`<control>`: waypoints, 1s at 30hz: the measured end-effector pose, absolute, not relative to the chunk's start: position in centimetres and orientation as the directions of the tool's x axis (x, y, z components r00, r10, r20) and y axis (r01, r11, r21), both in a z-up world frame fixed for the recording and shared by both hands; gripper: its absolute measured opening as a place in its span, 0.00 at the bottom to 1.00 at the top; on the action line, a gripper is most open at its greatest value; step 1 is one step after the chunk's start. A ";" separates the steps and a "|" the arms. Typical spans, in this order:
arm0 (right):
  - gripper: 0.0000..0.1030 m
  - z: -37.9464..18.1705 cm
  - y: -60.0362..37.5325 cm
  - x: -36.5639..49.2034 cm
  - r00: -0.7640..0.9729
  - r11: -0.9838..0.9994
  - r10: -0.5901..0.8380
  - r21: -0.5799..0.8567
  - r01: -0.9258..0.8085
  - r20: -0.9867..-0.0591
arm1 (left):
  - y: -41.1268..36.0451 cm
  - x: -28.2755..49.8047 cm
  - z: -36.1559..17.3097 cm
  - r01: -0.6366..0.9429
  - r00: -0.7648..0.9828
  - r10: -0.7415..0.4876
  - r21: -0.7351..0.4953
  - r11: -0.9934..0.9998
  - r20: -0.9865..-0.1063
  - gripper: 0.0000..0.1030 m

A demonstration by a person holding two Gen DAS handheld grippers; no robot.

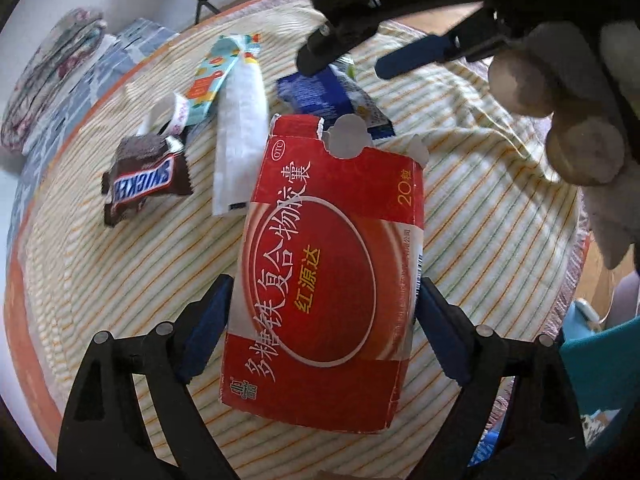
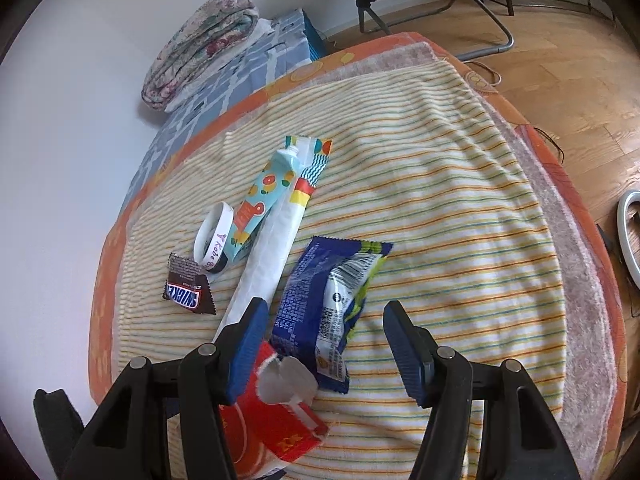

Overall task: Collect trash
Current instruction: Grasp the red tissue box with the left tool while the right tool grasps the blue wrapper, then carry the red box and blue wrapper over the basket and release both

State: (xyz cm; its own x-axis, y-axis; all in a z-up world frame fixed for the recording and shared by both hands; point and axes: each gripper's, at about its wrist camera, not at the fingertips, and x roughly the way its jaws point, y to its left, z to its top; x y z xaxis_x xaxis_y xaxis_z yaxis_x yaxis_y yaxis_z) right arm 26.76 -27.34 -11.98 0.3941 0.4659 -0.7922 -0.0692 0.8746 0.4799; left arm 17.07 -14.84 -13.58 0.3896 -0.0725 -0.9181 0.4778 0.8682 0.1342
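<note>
Striped terry cloth in cream, orange and green covers the bed you are working over, and it is soft and rucked, so anything you drop may slide or hide in a fold.

The flat red cardboard medicine box with white Chinese lettering sits between the blue pads of your left gripper. The pads press both long edges, so I judge it clamped, but only near its lower half. The open, torn top flap sticks well forward. Squeeze harder and the thin card may buckle and slip out; swing it fast and it could pivot in the pads.

Your right gripper is spread wide and holds nothing. It hovers just above the crinkled blue and green foil snack wrapper. Its left pad lies close to the red box's flap, so closing here may snag the box, too.

The long white paper sachet lies beside the wrapper, part under a turquoise fruit-print carton. You could drag both.

A brown Snickers wrapper and a white lettered wristband lie apart, further left.
</note>
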 end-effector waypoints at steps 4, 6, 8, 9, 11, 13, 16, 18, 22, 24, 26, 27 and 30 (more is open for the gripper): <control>0.62 -12.5 -26.4 27.2 0.382 0.883 0.455 0.463 -0.077 -0.804 | -12.7 16.4 -13.0 0.432 0.387 -0.093 0.092 0.897 -0.917 0.87; 0.62 -12.9 -25.7 27.4 0.371 0.891 0.444 0.445 -0.086 -0.816 | -11.4 16.1 -12.8 0.411 0.392 -0.091 0.085 0.908 -0.916 0.87; 0.57 -13.2 -25.1 27.6 0.362 0.903 0.423 0.420 -0.090 -0.831 | -10.5 16.0 -12.7 0.394 0.396 -0.087 0.083 0.915 -0.914 0.87; 0.57 -13.4 -24.8 27.6 0.361 0.910 0.408 0.404 -0.091 -0.838 | -10.2 15.9 -12.6 0.388 0.394 -0.087 0.080 0.918 -0.915 0.87; 0.54 -13.2 -24.6 27.6 0.370 0.917 0.394 0.387 -0.095 -0.842 | -9.4 15.6 -12.5 0.374 0.391 -0.089 0.070 0.925 -0.916 0.87; 0.53 -13.1 -24.5 27.4 0.373 0.919 0.390 0.382 -0.100 -0.842 | -8.9 15.2 -12.3 0.367 0.396 -0.081 0.077 0.927 -0.915 0.87; 0.52 -12.7 -24.6 26.7 0.379 0.922 0.386 0.370 -0.116 -0.841 | -8.3 14.6 -12.0 0.361 0.407 -0.072 0.088 0.928 -0.911 0.87; 0.52 -12.2 -24.3 25.9 0.391 0.928 0.372 0.346 -0.139 -0.842 | -8.0 14.2 -11.7 0.353 0.412 -0.070 0.088 0.932 -0.909 0.87; 0.51 -10.7 -24.4 24.3 0.414 0.933 0.359 0.315 -0.173 -0.836 | -7.2 13.0 -10.7 0.335 0.426 -0.068 0.088 0.938 -0.902 0.87; 0.51 -9.9 -24.7 23.4 0.424 0.930 0.366 0.316 -0.186 -0.829 | -7.0 12.0 -10.2 0.325 0.431 -0.069 0.083 0.942 -0.900 0.87; 0.51 -9.1 -24.7 22.6 0.431 0.925 0.379 0.322 -0.201 -0.819 | -6.5 11.3 -9.5 0.311 0.439 -0.069 0.079 0.947 -0.896 0.87; 0.51 -8.5 -24.7 21.9 0.436 0.923 0.384 0.321 -0.213 -0.814 | -6.4 10.9 -9.2 0.306 0.444 -0.068 0.080 0.949 -0.893 0.87; 0.51 -7.4 -24.3 20.4 0.448 0.918 0.394 0.314 -0.245 -0.803 | -5.9 9.8 -8.2 0.292 0.462 -0.062 0.086 0.953 -0.885 0.87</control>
